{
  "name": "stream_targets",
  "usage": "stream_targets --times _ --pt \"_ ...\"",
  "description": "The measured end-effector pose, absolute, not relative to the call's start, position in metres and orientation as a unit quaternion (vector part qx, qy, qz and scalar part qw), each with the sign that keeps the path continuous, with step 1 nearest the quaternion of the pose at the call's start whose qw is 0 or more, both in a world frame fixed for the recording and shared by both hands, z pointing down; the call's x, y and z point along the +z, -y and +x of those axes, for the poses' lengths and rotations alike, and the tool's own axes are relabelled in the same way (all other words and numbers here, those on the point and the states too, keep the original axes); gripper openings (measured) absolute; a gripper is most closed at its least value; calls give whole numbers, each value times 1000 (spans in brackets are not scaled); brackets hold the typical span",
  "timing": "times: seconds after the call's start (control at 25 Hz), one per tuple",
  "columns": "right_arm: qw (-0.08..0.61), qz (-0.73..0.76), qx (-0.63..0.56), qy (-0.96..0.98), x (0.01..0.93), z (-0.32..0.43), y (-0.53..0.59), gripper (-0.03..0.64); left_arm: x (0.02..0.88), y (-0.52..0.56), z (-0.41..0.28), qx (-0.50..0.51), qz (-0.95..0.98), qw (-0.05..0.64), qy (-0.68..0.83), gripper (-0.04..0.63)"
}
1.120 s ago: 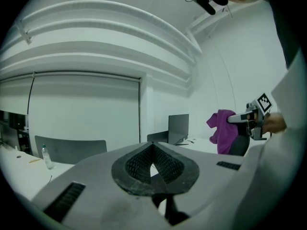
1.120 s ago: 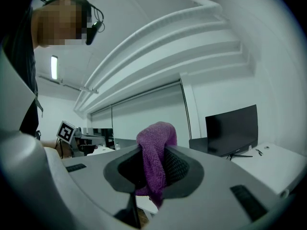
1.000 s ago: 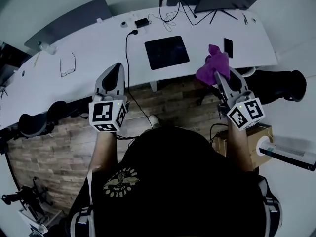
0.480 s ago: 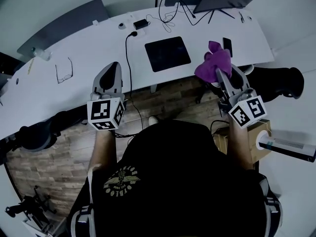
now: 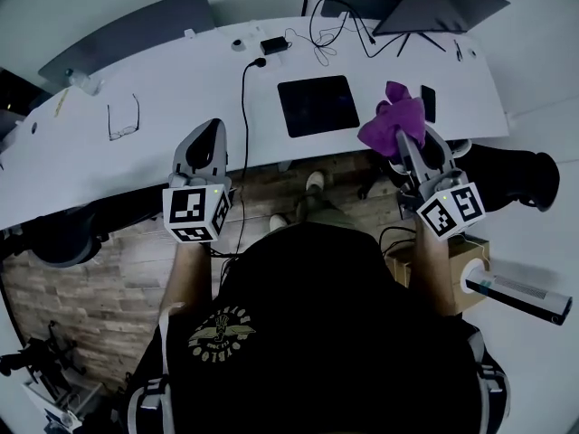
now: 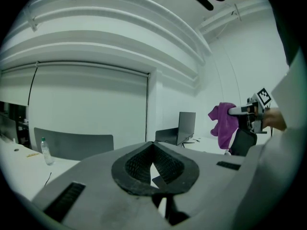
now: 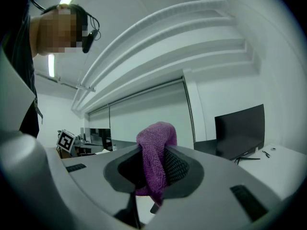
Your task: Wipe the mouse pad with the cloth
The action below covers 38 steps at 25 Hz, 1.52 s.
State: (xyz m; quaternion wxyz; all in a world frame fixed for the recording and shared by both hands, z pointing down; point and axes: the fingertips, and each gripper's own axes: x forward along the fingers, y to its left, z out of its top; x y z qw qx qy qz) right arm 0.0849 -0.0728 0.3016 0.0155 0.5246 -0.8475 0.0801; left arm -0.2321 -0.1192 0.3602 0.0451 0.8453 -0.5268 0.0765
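My right gripper point(image 5: 404, 138) pinches the cloth point(image 5: 394, 118) tight, with the purple bunch standing up out of the jaws. It is in the air over the near edge of the desk point(image 5: 163, 89), just right of the pad point(image 5: 318, 105). The pad lies flat and dark mid-desk, bare, not touched by the cloth. My left gripper point(image 5: 209, 134) has its jaws pressed together on nothing and hovers off the desk edge, left of the pad. I judge the step in hand to be bringing the cloth down to the pad. To do it well I'd tip the right gripper so the loose fold, not the jaw tips, meets the surface. I'd land at a far corner and sweep in overlapping strokes with light pressure. The pad may slide, so the left gripper could pin a corner. A phone point(image 5: 429, 104) lies to the right and a cable point(image 5: 242, 107) to the left, and I'd keep clear of both.
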Motion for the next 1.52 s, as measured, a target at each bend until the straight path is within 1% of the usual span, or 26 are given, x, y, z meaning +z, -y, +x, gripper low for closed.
stream_targets --times 0.2,0.76,1.04,1.52 --pt "15 507 93 857 310 80 95 83 375 128 -235 96 837 60 536 2" --pt "18 507 114 854 326 115 144 83 378 184 -197 94 838 63 533 2" --pt "24 482 127 867 337 116 185 83 387 213 -188 102 829 70 545 2" --pt "2 402 153 903 355 107 265 83 369 248 -192 117 786 47 605 2"
